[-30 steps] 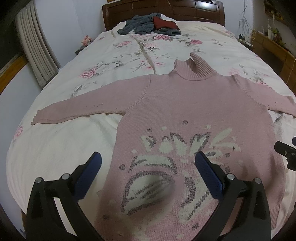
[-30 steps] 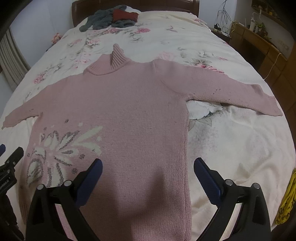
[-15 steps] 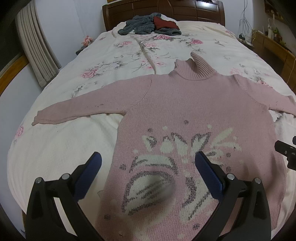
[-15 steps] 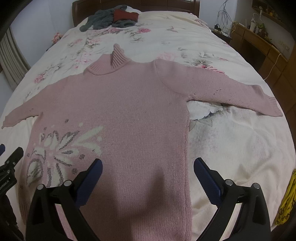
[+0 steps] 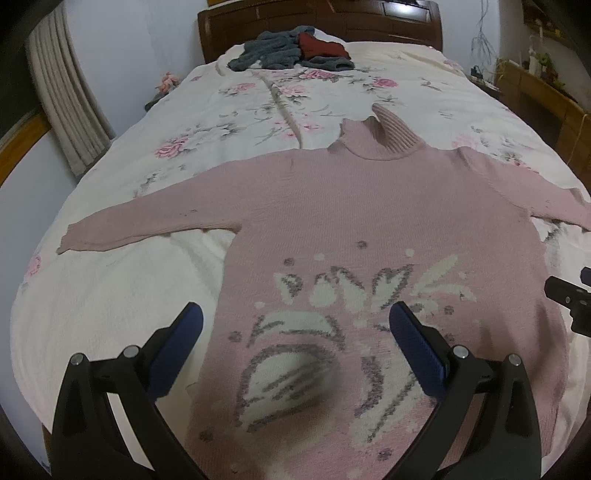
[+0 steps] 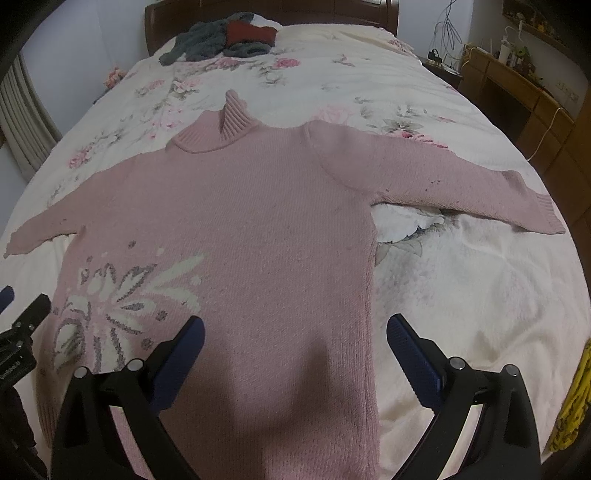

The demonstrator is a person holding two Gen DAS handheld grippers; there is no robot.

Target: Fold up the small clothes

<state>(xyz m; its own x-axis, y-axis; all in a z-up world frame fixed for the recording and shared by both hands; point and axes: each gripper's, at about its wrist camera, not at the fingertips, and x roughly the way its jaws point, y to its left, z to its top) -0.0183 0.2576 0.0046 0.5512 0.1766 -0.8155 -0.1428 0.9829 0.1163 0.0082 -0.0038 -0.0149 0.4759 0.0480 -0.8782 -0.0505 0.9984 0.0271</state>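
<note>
A pink turtleneck sweater lies flat and face up on the bed, both sleeves spread sideways, its collar pointing at the headboard. A white and grey flower pattern covers its lower front. My left gripper hovers open above the sweater's lower left part, holding nothing. Over the lower right part, my right gripper hangs open, its right finger past the side seam. Each gripper shows at the edge of the other's view.
The bed has a cream floral cover and a dark wooden headboard. A pile of grey and red clothes lies near it. A curtain hangs left; wooden furniture stands right. Something yellow lies at the right edge.
Both views have crept slightly forward over the sweater. Both grippers stay open and the sweater has not moved.
</note>
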